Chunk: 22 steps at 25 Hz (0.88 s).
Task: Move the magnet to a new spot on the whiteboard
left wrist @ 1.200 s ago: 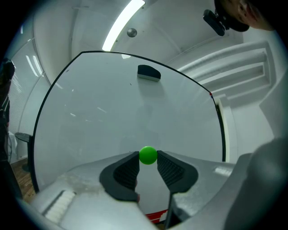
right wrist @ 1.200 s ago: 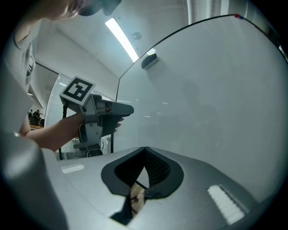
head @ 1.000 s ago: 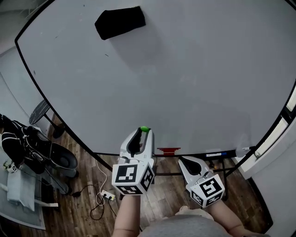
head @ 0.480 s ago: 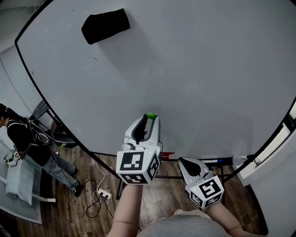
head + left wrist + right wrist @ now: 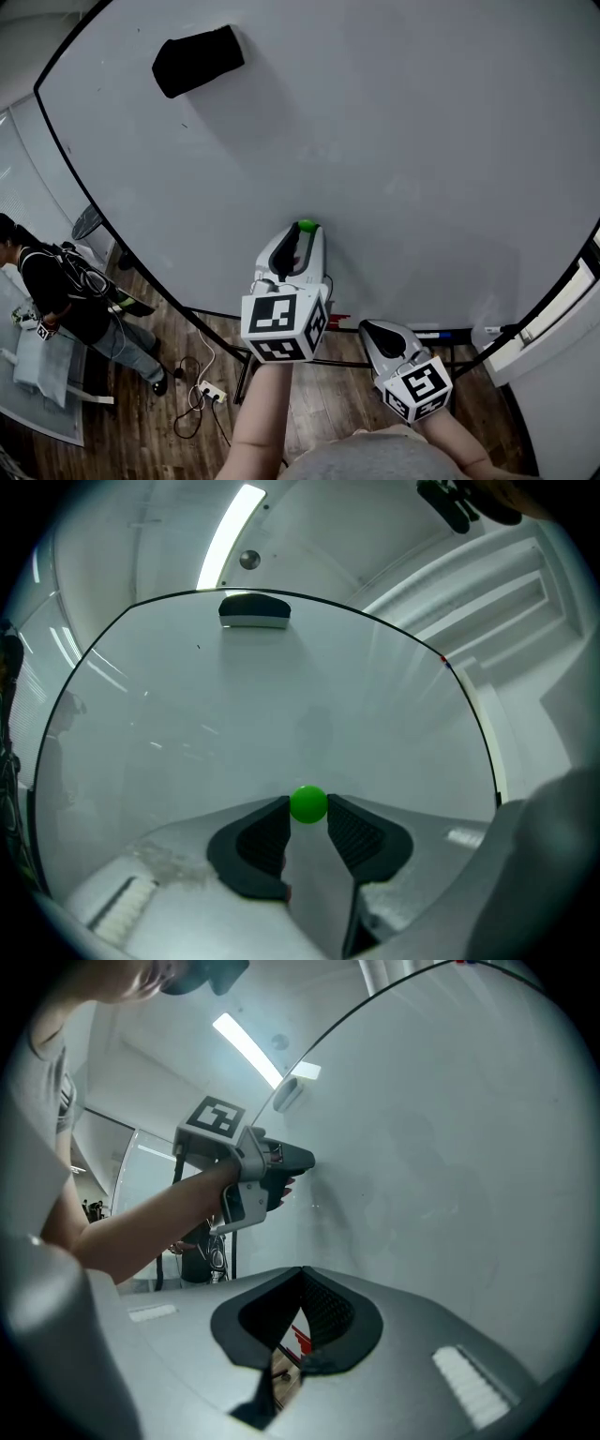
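A small green round magnet [image 5: 306,225] [image 5: 308,803] sits between the tips of my left gripper [image 5: 303,232] [image 5: 308,808], which is shut on it. The gripper points at the lower middle of the large whiteboard [image 5: 403,141] [image 5: 300,705], with the magnet at or very near the board's surface; I cannot tell whether it touches. The right gripper view shows the left gripper [image 5: 292,1161] from the side, close to the board. My right gripper [image 5: 368,327] [image 5: 302,1272] hangs lower and to the right, shut with nothing between its pads.
A black eraser [image 5: 198,60] [image 5: 254,610] clings to the board's upper left. Under the board, a tray carries a red item [image 5: 339,321] and a marker [image 5: 437,333]. A person [image 5: 56,291] stands at the left, near a power strip with cables [image 5: 212,394] on the wooden floor.
My left gripper has carried the green magnet upward along the board. The right gripper has barely shifted. A person has stepped into view at the left.
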### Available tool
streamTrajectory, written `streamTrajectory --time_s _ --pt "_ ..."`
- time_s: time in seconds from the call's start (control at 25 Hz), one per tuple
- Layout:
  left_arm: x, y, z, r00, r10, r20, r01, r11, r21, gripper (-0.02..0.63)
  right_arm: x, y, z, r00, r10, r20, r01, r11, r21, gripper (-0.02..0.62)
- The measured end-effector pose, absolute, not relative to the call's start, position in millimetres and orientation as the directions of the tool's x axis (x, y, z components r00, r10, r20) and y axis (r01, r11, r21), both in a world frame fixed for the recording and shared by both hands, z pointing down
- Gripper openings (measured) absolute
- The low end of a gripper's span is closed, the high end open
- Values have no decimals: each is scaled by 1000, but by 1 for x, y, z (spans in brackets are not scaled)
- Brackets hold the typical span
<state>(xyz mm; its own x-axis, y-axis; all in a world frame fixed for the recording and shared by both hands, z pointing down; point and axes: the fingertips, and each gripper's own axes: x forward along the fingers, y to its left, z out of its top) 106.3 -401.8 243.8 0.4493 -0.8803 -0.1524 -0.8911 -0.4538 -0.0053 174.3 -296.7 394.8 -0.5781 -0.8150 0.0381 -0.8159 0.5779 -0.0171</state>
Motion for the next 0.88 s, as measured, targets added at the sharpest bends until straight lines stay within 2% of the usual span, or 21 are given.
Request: streamTrajectory --time_s 0.6,0.88 --pt "110 -415 245 392 -909 -143 -920 -392 -30 137 185 -311 397 -595 -803 29 -804 594 -43 0" --pt "114 -413 246 407 -902 -141 -913 -405 -42 147 182 -311 402 -607 -794 37 -795 605 -53 0"
